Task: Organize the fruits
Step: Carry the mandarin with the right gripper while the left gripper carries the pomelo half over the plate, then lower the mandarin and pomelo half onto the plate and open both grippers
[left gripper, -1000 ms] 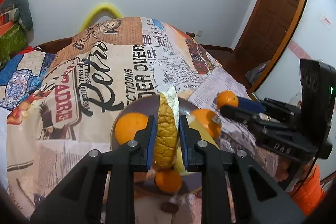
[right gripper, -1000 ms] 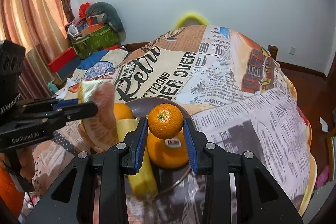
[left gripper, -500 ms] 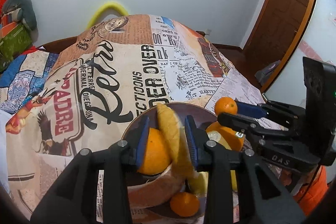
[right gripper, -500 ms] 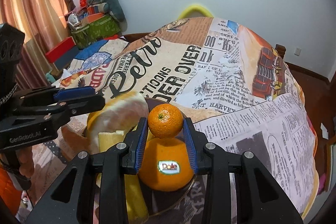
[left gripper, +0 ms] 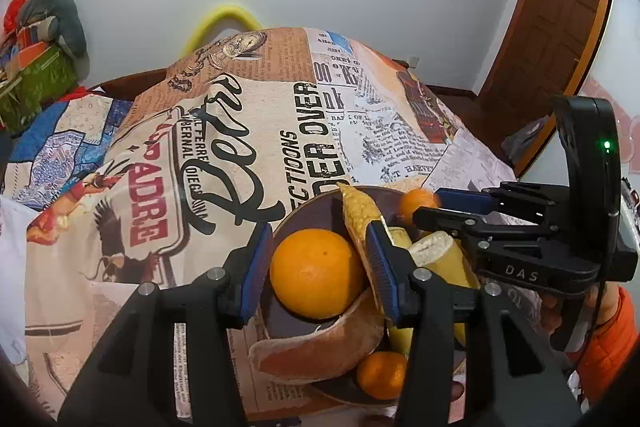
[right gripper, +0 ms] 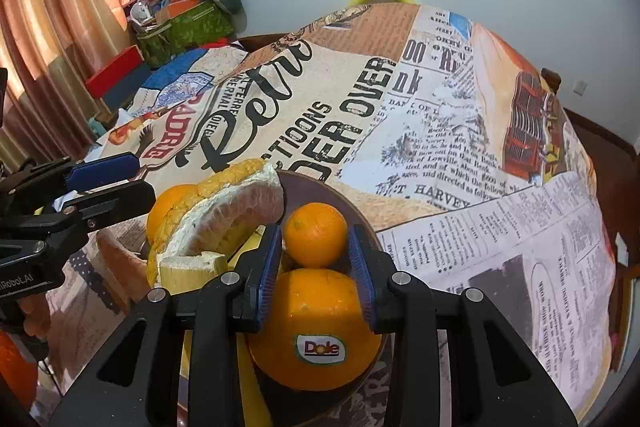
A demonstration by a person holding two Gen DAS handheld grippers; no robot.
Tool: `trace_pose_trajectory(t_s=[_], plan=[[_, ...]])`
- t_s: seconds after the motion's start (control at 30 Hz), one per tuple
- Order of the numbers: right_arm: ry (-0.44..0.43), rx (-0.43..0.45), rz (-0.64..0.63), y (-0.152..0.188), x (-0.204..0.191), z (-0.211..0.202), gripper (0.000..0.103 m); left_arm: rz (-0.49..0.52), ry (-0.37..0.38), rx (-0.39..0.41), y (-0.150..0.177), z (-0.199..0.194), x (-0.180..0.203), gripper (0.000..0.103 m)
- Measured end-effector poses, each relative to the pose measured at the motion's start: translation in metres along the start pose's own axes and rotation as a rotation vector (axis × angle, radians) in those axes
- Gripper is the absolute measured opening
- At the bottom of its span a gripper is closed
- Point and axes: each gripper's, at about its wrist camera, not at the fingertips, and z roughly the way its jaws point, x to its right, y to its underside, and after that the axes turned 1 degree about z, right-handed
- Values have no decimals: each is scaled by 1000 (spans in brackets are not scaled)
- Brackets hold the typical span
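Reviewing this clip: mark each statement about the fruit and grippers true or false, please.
1. The right gripper holds a small orange. True.
2. The left gripper is clamped on the pomelo wedge. False: its jaws stand wide apart, and the wedge only leans against one finger.
3. The Dole-stickered orange lies on the tablecloth outside the bowl. False: it sits in the bowl.
4. A banana is in the bowl. True.

left wrist: close, facing bowl (left gripper: 298, 217) from left | right wrist: close, from right | shared: bowl (right gripper: 320, 189)
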Motion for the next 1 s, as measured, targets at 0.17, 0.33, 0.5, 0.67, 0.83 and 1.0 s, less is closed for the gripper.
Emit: trace_pose_trajectory(t_s=[0.17,0.33,0.5,0.67,0.83,1.0], plan=[[6,19,16,1,1,-11,32,-10,12,2,1,-8,1,48],[20,68,16,3,-5,-40,32,-1,12,26,2,-27,7,48],[0,122,22,10,-19,-74,33,10,8,61,5,-59,17,48],[-10,165,30,21,-36,-100,35,16,12,105,14,-95,23,55],[5,204,35,35,-50,-121,38,25,-7,131,27,-126,30,63],[39,238,32,52,-65,-136,48,13,-13,123,44,-143,30,68]])
